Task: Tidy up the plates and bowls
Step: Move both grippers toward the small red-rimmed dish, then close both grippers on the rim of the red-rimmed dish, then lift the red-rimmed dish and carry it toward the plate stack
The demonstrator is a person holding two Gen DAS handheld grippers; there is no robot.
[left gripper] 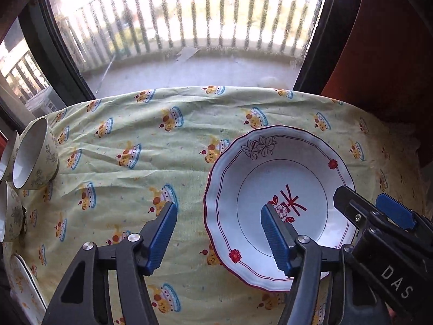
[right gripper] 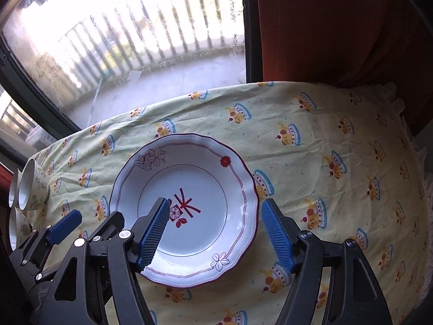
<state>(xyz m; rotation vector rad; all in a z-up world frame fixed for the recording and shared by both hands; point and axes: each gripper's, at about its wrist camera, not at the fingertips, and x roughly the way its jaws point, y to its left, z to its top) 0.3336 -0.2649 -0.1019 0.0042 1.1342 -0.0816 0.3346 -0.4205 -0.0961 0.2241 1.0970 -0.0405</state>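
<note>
**Both tongs spread wide over one plate**

A white scalloped plate with a dark red rim and flower motifs (right gripper: 184, 208) lies flat mid-surface on the yellow printed tablecloth (right gripper: 324, 135). Pale floral bowls (left gripper: 35, 154) at far left are cut off. Left tongs (left gripper: 219, 241) and right tongs (right gripper: 213, 233) gape, holding nothing.

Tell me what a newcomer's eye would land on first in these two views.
First, the white scalloped plate with red flowers, lying flat on the yellow cartoon-print tablecloth. Both grippers are open around it: the right gripper straddles its right rim, and the left gripper has one finger over its left side. Behind the table, a bright window shows balcony railings, and pale floral bowls lie tipped at the far left.
</note>
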